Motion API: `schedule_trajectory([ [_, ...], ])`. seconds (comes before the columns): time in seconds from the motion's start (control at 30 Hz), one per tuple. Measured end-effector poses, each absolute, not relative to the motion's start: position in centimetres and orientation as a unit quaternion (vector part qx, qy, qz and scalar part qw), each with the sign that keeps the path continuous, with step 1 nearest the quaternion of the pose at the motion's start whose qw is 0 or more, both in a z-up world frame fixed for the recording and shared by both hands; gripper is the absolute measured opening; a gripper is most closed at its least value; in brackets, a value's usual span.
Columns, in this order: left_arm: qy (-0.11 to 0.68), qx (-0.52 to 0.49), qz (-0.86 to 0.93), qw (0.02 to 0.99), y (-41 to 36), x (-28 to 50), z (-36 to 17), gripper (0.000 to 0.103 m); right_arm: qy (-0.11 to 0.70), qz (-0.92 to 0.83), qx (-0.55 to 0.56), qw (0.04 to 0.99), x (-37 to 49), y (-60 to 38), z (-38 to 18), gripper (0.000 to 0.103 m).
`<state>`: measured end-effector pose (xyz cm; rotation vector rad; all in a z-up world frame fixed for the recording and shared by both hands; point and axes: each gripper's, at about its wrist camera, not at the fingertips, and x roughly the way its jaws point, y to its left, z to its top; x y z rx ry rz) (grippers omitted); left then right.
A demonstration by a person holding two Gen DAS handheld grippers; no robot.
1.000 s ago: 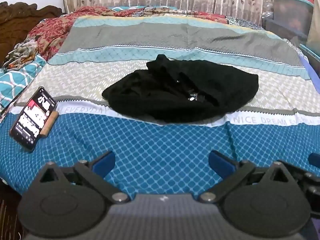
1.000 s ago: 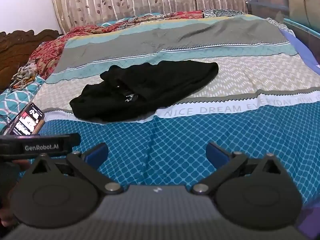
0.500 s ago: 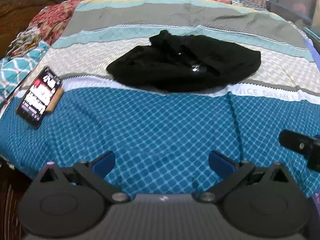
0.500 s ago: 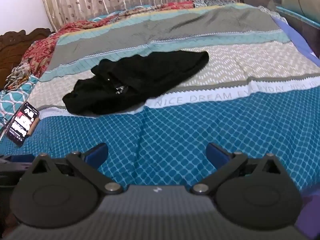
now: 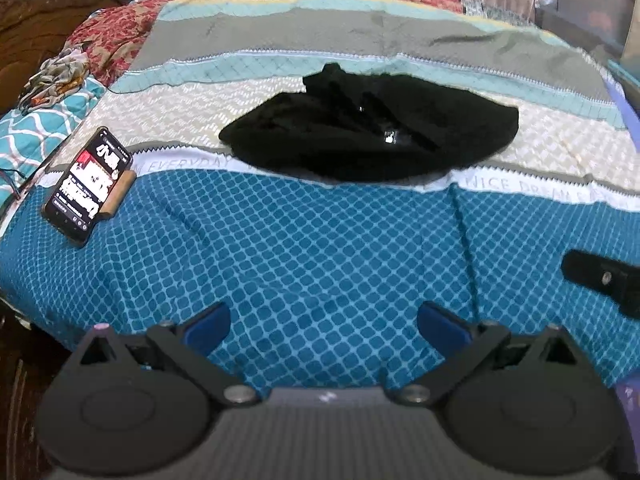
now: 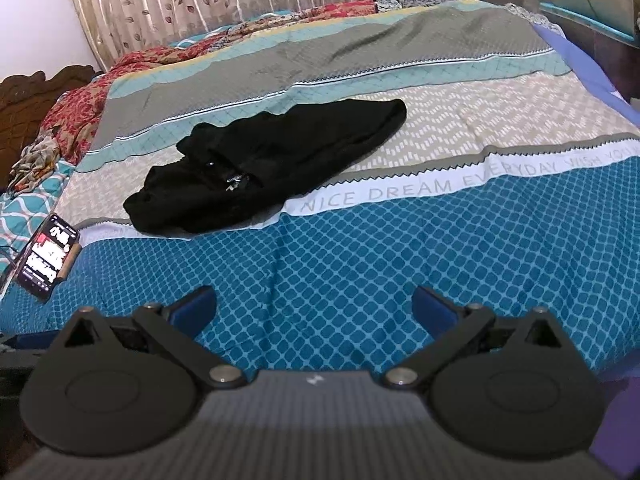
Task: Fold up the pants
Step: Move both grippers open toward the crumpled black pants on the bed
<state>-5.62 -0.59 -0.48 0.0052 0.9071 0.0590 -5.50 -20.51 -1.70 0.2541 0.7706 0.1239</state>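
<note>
Black, soft and crumpled, the heap of fabric pants (image 5: 372, 136) lies in the left wrist view on the beige band of the patterned blue-and-grey bedspread (image 5: 320, 260), well apart from the left claw (image 5: 324, 326), whose blue-padded fingers (image 5: 206, 322) stand wide apart over the blue diamond print with nothing between them; a lit black smartphone (image 5: 86, 186) leans on a small wooden stand at the left edge, and a dark part of the other tool (image 5: 600, 280) shows at the right. In the right wrist view the same pants (image 6: 264, 168) stretch diagonally from a bunched near-left end to a flatter far-right end, and the right claw (image 6: 314, 308) is likewise spread and empty, well short of the cloth. The step in hand looks like the reach, with folding not yet begun. To do it well, each claw should probably aim for a separate outer edge, pinch a single layer rather than the bunched middle, and pull outward to flatten the heap first, steering clear of the phone
</note>
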Motion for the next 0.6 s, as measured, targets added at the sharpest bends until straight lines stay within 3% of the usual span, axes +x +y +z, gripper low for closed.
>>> schedule_trajectory([
  [0.43,0.374,0.016,0.016,0.927,-0.8,-5.3,0.6,0.103,0.384,0.017,0.118,0.915,-5.5,-20.9,-2.0,0.103],
  [0.6,0.384,0.026,-0.010,0.923,-1.0,-4.4,-0.1,0.103,0.401,0.013,0.123,0.908,-4.8,-20.9,-2.8,0.103],
])
